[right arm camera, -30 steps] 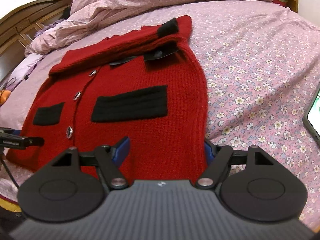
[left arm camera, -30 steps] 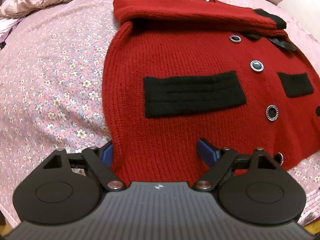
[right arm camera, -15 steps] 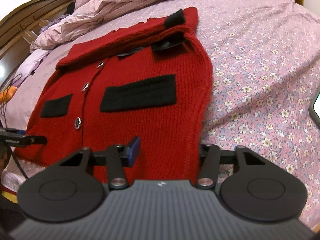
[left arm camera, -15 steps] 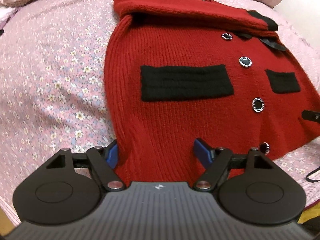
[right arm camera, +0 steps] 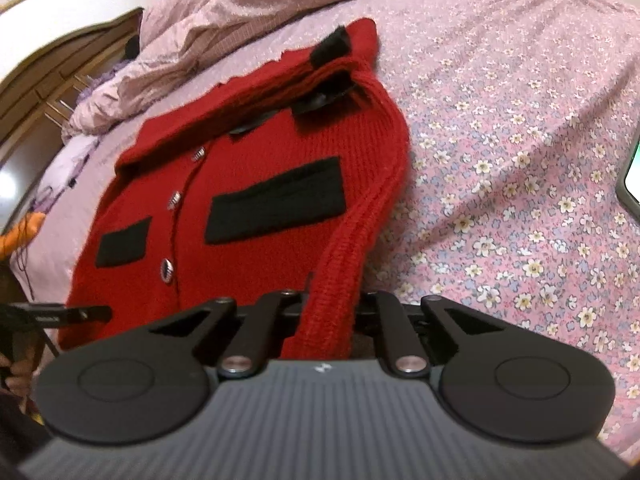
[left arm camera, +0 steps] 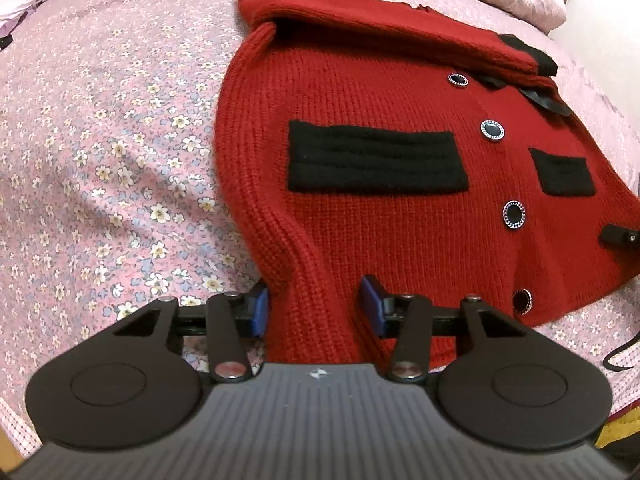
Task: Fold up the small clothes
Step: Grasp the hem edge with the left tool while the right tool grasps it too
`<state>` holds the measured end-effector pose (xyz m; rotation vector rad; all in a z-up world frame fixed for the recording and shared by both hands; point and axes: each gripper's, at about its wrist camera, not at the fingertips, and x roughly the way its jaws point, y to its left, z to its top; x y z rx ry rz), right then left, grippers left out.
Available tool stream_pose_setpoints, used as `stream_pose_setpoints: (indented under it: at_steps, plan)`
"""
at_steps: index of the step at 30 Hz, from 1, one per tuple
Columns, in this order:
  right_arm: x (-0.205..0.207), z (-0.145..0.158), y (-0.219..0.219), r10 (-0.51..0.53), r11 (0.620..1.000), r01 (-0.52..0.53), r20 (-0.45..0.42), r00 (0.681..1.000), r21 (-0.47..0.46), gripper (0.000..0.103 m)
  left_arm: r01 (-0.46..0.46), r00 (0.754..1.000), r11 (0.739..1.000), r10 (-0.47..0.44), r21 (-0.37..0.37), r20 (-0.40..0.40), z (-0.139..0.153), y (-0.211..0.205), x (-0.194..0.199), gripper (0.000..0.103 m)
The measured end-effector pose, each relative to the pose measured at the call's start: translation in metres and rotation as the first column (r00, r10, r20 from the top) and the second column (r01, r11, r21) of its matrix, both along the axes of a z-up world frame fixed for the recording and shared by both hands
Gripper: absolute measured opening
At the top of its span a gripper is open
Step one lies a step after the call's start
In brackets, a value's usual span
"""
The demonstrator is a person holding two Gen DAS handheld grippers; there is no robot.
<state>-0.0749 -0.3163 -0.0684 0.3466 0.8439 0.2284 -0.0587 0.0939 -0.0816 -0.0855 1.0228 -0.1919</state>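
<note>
Floral bedsheet (left arm camera: 100,140) bears a red cardigan (left arm camera: 360,208); right hand-held gripper (right arm camera: 330,312) pinches its hem, left hand-held gripper (left arm camera: 314,312) closing, unpressed.

The left gripper (left arm camera: 314,306), a black two-finger tool with blue pads, points steeply down at the near hem of the red knitted cardigan with black pocket patches (left arm camera: 380,208). Its jaws have just been closing and straddle a raised fold of the hem; the left pad touches the knit, the right pad stands just beside it. The right gripper (right arm camera: 330,310), of the same black build, slants down at the cardigan's near right corner. Its jaws have just been closing and are clamped on a bunched ridge of the cardigan's edge, which rises between them.
</note>
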Motion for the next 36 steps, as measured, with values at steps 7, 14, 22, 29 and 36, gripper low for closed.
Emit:
stream_pose_setpoints:
  at_steps: [7,14,22,29,36]
  plan:
    - [-0.001,0.009,-0.003,-0.011,0.997,0.007,0.048,0.999,0.071,0.010,-0.024,0.999,0.999,0.025,-0.045,0.029,0.009,0.005,-0.005,0.021]
    - [-0.002,0.015,-0.011,-0.054,0.988,0.042,0.075,0.996,0.150,0.010,-0.041,0.995,0.992,0.051,-0.120,0.082,0.028,0.010,-0.010,0.018]
    - [-0.003,0.040,-0.019,-0.090,0.973,0.052,0.166,0.982,0.224,0.010,-0.057,0.981,0.986,0.085,-0.158,0.173,0.070,0.011,-0.015,0.018]
    - [0.001,0.056,-0.022,-0.111,0.968,0.056,0.216,0.970,0.244,0.010,-0.064,0.967,0.986,0.099,-0.153,0.234,0.094,0.008,-0.015,0.018]
    - [0.006,0.064,-0.021,-0.114,0.968,0.055,0.237,0.965,0.244,0.010,-0.093,0.962,0.985,0.127,-0.148,0.243,0.104,0.007,-0.008,0.018]
